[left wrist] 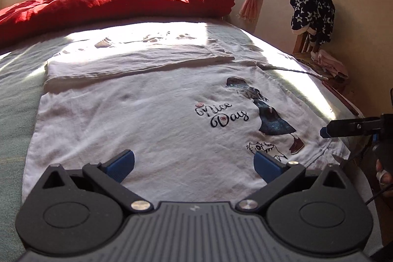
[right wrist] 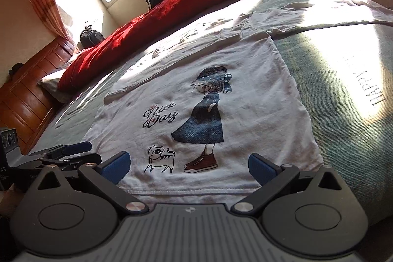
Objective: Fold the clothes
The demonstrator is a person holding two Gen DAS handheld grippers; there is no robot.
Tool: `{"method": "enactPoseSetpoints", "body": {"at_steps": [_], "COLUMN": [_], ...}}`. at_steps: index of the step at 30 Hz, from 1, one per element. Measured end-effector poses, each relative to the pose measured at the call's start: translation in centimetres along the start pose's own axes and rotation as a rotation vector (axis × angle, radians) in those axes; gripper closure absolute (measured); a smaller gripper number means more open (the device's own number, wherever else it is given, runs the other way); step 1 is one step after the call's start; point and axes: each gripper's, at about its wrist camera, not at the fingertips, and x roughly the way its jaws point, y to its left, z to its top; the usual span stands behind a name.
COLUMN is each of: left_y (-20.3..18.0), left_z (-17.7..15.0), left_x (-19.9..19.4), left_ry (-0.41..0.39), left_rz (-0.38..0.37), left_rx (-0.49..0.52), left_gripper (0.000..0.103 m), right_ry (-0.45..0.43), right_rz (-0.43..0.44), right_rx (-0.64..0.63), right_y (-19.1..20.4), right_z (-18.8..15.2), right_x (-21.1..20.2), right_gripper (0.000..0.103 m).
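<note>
A white T-shirt [left wrist: 137, 119] printed with "Nice Day", a girl and a cat lies flat on the bed, its far side folded over into a strip [left wrist: 137, 63]. My left gripper [left wrist: 194, 162] hovers open over the shirt's near part, nothing between its blue pads. In the right wrist view the same T-shirt [right wrist: 245, 109] lies with its hem toward me, and my right gripper [right wrist: 189, 165] stands open just above that hem. The right gripper also shows at the right edge of the left wrist view, side-on. The left gripper shows low at the left of the right wrist view.
A red duvet [left wrist: 118, 4] is bunched along the far side of the pale green bedsheet [left wrist: 14, 95]. A chair with a star-patterned garment [left wrist: 312, 11] stands beyond the bed's right edge. A wooden headboard [right wrist: 29, 90] is at the left. Clothes hang on a rack by the windows.
</note>
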Motion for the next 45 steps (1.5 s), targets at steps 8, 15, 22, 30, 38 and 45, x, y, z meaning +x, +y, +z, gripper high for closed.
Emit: {"method": "enactPoseSetpoints", "body": {"at_steps": [8, 15, 22, 30, 38, 45], "left_y": [-0.8, 0.2, 0.0, -0.1, -0.3, -0.4], "left_z": [-0.9, -0.4, 0.1, 1.4, 2.3, 2.3], "left_x": [4.0, 4.0, 4.3, 4.4, 5.9, 7.1], "left_ry": [0.106, 0.108, 0.137, 0.144, 0.167, 0.187], "left_rz": [-0.004, -0.031, -0.018, 0.004, 0.022, 0.05], "left_rx": [-0.029, -0.081, -0.072, -0.079, -0.066, -0.036], "left_gripper": [0.001, 0.001, 0.001, 0.001, 0.001, 0.001], "right_ry": [0.09, 0.057, -0.013, -0.17, -0.26, -0.265], "right_rz": [0.122, 0.23, 0.133, -0.003, -0.097, -0.201], "right_rx": [0.104, 0.229, 0.2, 0.245, 0.383, 0.478], "right_y": [-3.0, -5.1, -8.3, -15.3, -23.6, -30.1], "right_z": [0.5, 1.6, 6.8, 12.8, 17.2, 19.1], "right_x": [3.2, 1.9, -0.5, -3.6, -5.2, -4.8], "right_gripper": [0.0, 0.0, 0.0, 0.0, 0.013, 0.032]}}
